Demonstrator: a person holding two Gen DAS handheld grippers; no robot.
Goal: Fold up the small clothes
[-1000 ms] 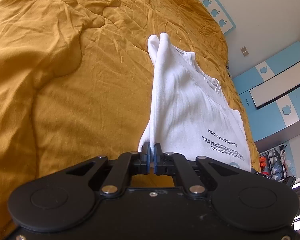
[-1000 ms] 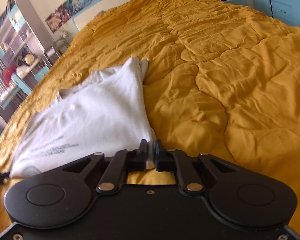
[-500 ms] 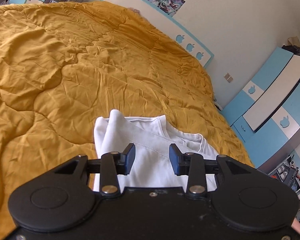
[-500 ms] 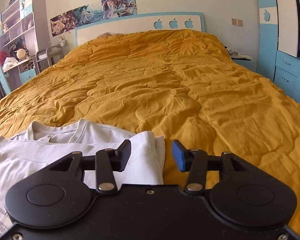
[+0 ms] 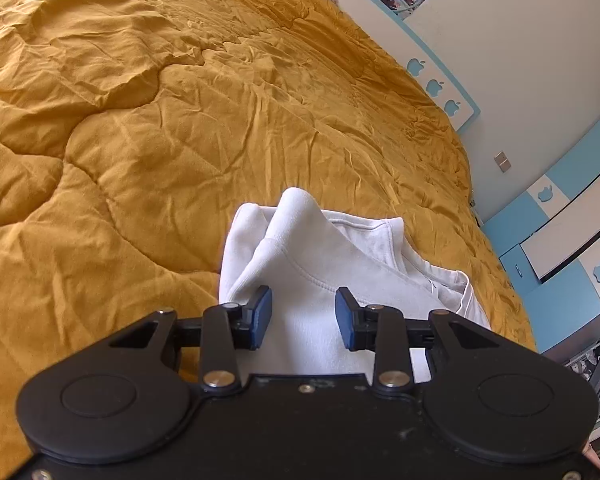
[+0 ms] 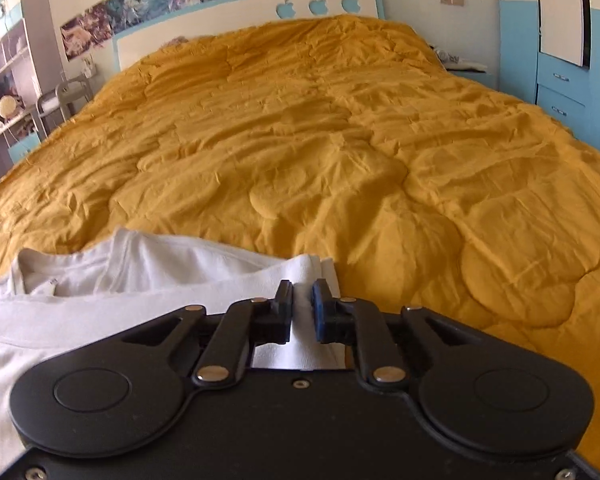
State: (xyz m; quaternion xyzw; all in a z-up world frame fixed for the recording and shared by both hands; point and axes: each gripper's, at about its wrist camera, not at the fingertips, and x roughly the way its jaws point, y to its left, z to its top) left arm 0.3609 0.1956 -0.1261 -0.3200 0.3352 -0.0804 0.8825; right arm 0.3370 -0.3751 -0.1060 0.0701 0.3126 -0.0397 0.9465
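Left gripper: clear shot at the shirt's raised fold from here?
Probably yes. The left gripper stands open above the white shirt, the raised fold is just ahead of its pads, and nothing lies between on the yellow quilt.

White shirt (image 5: 320, 264) on mustard quilt (image 5: 180, 120), left tool (image 5: 303, 318) open above it

shirt lower part: white shirt (image 5: 332, 276) hidden behind left gripper (image 5: 303, 317) body at 6 o'clock
shirt left side: cut off by frame edge at 8 o'clock in right wrist view (image 6: 80, 308)
right pads: cloth contact unclear, right gripper (image 6: 301, 309) body covers fabric below
posters (image 6: 148, 12): blurred, unreadable
shelf items (image 6: 4, 104): 9 o'clock, too small
duvet (image 5: 180, 140): runs off frame at 9 o'clock
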